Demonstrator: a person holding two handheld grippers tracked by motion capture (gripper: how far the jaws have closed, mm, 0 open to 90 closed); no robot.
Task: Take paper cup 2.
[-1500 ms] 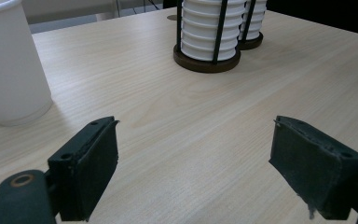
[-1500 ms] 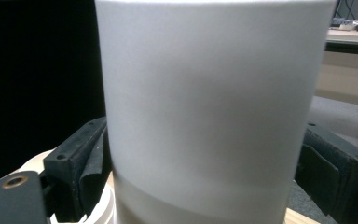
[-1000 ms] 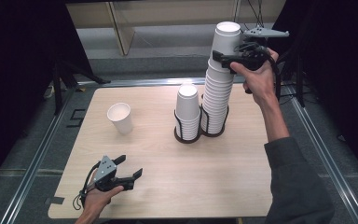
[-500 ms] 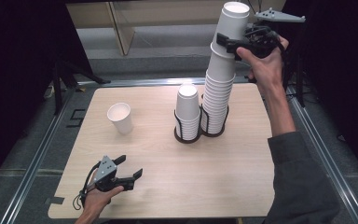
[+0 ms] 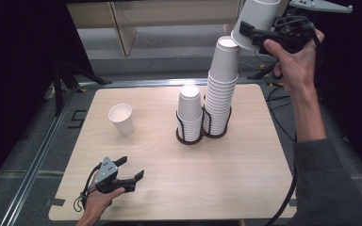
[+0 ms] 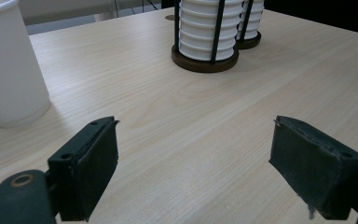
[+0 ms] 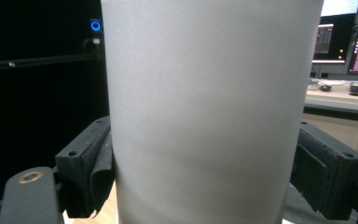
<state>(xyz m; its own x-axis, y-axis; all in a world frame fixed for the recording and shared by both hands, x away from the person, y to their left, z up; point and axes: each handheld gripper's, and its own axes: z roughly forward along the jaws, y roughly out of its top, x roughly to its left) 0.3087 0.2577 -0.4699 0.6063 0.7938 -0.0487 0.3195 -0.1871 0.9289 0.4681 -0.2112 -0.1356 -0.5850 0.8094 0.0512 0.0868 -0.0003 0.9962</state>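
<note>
Lifting one cup [image 5: 259, 21] off the tall stack [image 5: 220, 89] is the step in hand: the right gripper [image 5: 257, 35] clamps it by its sides at the upper right of the frame, tilted and clear of the stack top. Next it probably needs a place on the table [image 5: 245, 160], maybe near the lone cup [image 5: 121, 119] at the left, so a careful lowering is required. At the lower left, the left gripper [image 5: 132, 168] has its jaws apart and holds nothing.
</note>
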